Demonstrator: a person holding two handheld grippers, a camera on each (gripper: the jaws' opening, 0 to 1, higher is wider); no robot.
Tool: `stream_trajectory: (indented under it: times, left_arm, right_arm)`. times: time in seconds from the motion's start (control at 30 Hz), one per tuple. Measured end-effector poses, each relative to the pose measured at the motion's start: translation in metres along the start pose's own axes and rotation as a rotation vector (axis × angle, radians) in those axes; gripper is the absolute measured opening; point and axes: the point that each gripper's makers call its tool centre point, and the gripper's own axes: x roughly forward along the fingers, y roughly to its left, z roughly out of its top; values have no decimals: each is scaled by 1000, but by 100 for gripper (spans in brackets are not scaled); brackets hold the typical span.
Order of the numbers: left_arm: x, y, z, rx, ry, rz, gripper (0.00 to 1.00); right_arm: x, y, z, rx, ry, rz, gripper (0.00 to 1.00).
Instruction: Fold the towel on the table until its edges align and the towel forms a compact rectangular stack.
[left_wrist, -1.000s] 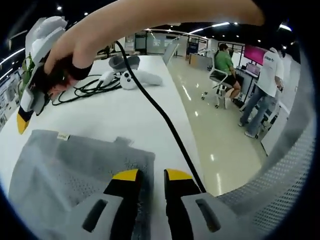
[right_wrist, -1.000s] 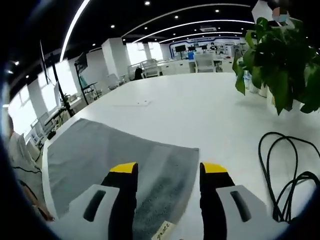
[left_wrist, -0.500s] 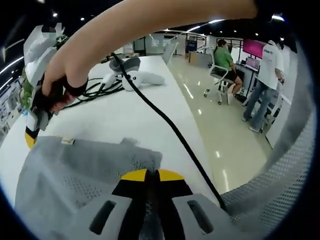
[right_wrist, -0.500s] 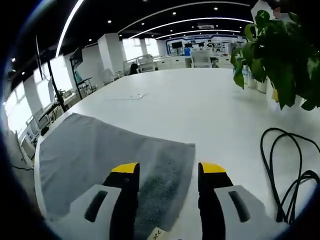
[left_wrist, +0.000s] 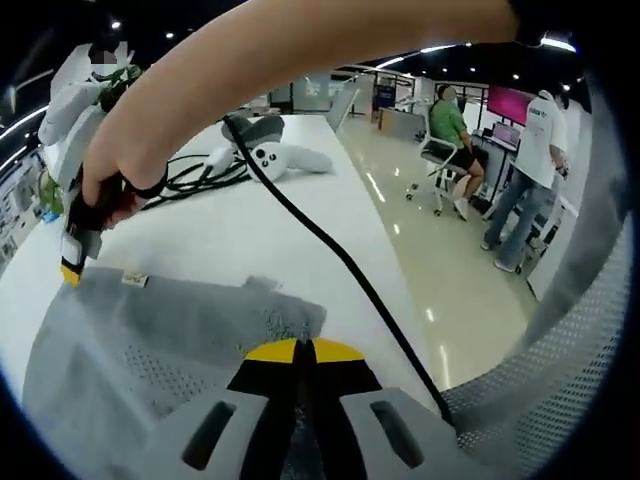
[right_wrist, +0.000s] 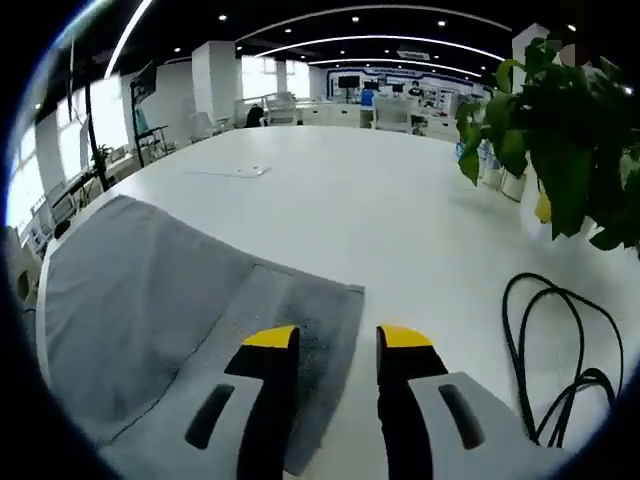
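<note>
A grey towel (left_wrist: 150, 340) lies flat on the white table (left_wrist: 250, 220). My left gripper (left_wrist: 298, 350) is shut on the towel's near edge, its yellow tips pressed together. In the left gripper view, a hand holds my right gripper (left_wrist: 72, 265) over the towel's far corner, beside a small label (left_wrist: 133, 280). In the right gripper view the towel (right_wrist: 150, 300) spreads to the left. My right gripper (right_wrist: 338, 338) is open with a narrow gap, and the towel's corner edge lies between its jaws.
A black cable (left_wrist: 330, 250) crosses the table toward its right edge. White controllers (left_wrist: 285, 157) lie at the far end. Cable loops (right_wrist: 560, 350) and a potted plant (right_wrist: 570, 130) are to the right of my right gripper. People (left_wrist: 530, 170) are on the floor beyond the table.
My left gripper shut on the towel's edge. My right gripper came down to the far corner and its jaws narrowed around the towel.
</note>
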Motion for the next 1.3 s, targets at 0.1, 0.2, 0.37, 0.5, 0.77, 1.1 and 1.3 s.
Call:
stream_trajectory:
  times: [0.1,0.2,0.37,0.5,0.77,1.1,1.3]
  left_arm:
    - [0,0,0,3,-1,0,3]
    - [0,-1,0,28,-1,-1,3]
    - [-1,0,0,32,-2,-4,3]
    - [-1,0,1,12,5,-5,3]
    - [-12,4,6,-46,-12,-5,3]
    - [-37,16,30,-112,-101,6,2]
    - [-54,16,47,-119,-166,9,2]
  right_arm:
    - [2,-7,-5,-28,39,-27,24]
    - [5,-9,-4,-1,38,-31,25]
    - [9,2,-1,62,-9,9,8]
    - [5,6,0,94,-5,17,4]
    - [-3,7,7,169,-41,46,2]
    - [-17,13,40,230,-122,95,1]
    - [-29,17,59,257,-168,109,1]
